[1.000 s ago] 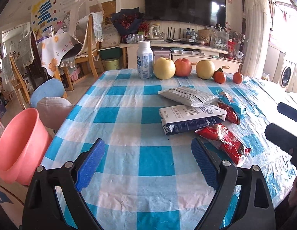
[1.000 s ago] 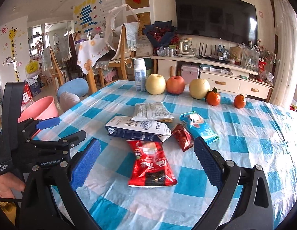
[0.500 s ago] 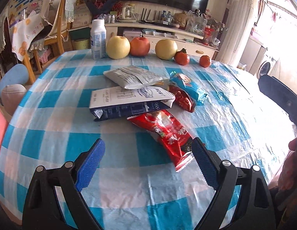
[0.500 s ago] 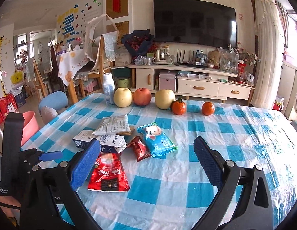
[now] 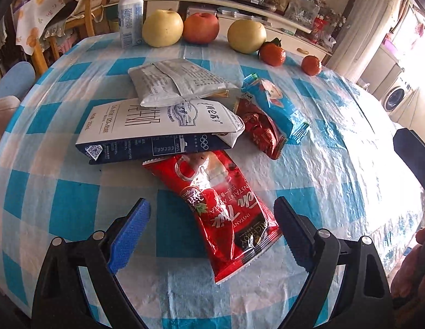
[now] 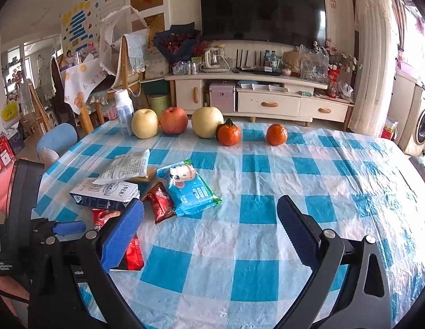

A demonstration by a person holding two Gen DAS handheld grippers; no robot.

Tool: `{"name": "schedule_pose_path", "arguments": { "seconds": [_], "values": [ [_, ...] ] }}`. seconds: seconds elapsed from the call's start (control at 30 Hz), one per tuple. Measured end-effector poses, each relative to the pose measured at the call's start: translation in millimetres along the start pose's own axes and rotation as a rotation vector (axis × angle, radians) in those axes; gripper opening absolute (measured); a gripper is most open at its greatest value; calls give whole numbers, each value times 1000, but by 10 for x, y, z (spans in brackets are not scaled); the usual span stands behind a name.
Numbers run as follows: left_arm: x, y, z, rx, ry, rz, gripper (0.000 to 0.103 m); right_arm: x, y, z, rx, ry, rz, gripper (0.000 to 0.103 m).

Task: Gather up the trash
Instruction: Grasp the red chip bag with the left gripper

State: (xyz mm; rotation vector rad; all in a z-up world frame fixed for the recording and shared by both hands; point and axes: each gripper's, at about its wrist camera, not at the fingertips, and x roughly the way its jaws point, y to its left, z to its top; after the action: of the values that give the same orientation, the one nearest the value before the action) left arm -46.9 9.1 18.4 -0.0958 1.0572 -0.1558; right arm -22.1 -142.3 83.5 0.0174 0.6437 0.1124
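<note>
My left gripper (image 5: 212,224) is spread wide and tilted down over the checked tablecloth (image 5: 61,208), gripping nothing; the near end of the big red instant-drink packet (image 5: 226,213) lies flat between my two blue pads, and I cannot tell whether either pad touches it. My right gripper (image 6: 209,227) is also wide open and empty, with only bare cloth between its pads, well to the right of the trash. In its view the left gripper's black body sits at the lower left, over the near end of that red packet (image 6: 133,255). Just beyond the red packet lies the white and navy milk carton (image 5: 157,128) on its side, its lower edge touching the packet's far end. To the carton's right is a small dark red wrapper (image 5: 260,130), and beside that, overlapping its far end, the blue snack packet (image 5: 278,104) with a cartoon face. A grey-white printed pouch (image 5: 174,82) rests on the carton's far edge. Farther off, along the far edge of the table, stands a row: a white bottle (image 5: 130,16), a yellow pear (image 5: 162,28), a red apple (image 5: 201,27), a second yellow pear (image 5: 246,37) and two oranges, one (image 5: 272,53) close to the pear, the other (image 5: 311,65) apart. Behind the table a cabinet (image 6: 267,101) stands under a dark television (image 6: 263,11).
</note>
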Motion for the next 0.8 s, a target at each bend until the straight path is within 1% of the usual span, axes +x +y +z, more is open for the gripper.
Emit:
{"name": "schedule_pose_path", "arguments": {
  "seconds": [0.03, 0.07, 0.1, 0.2, 0.33, 0.37, 0.4, 0.47, 0.5, 0.6, 0.8],
  "values": [
    [7, 3, 12, 1, 4, 9, 90, 59, -24, 1, 6, 19, 3, 98],
    [44, -15, 25, 6, 12, 23, 87, 127, -48, -1, 13, 39, 8, 98],
    [83, -23, 42, 12, 23, 37, 80, 196, -60, -2, 18, 57, 13, 98],
    [143, -40, 63, 14, 34, 43, 78, 413, -84, -2, 30, 111, 34, 98],
    [178, -116, 77, 57, 28, 84, 75, 692, -82, -2, 38, 166, 63, 98],
    [174, -123, 74, 61, 26, 86, 73, 756, -83, -3, 43, 179, 71, 98],
    [171, -125, 79, 65, 24, 88, 69, 819, -83, -5, 48, 191, 79, 98],
    [161, -114, 98, 68, 21, 85, 62, 934, -78, -8, 54, 209, 92, 98],
    [158, -100, 103, 63, 23, 80, 61, 982, -81, -2, 58, 216, 101, 98],
    [157, -61, 115, 55, 23, 66, 59, 1122, -44, 2, 57, 232, 124, 98],
    [133, 19, 104, 47, 14, 27, 55, 1318, 38, 33, 32, 248, 118, 98]
  ]
}}
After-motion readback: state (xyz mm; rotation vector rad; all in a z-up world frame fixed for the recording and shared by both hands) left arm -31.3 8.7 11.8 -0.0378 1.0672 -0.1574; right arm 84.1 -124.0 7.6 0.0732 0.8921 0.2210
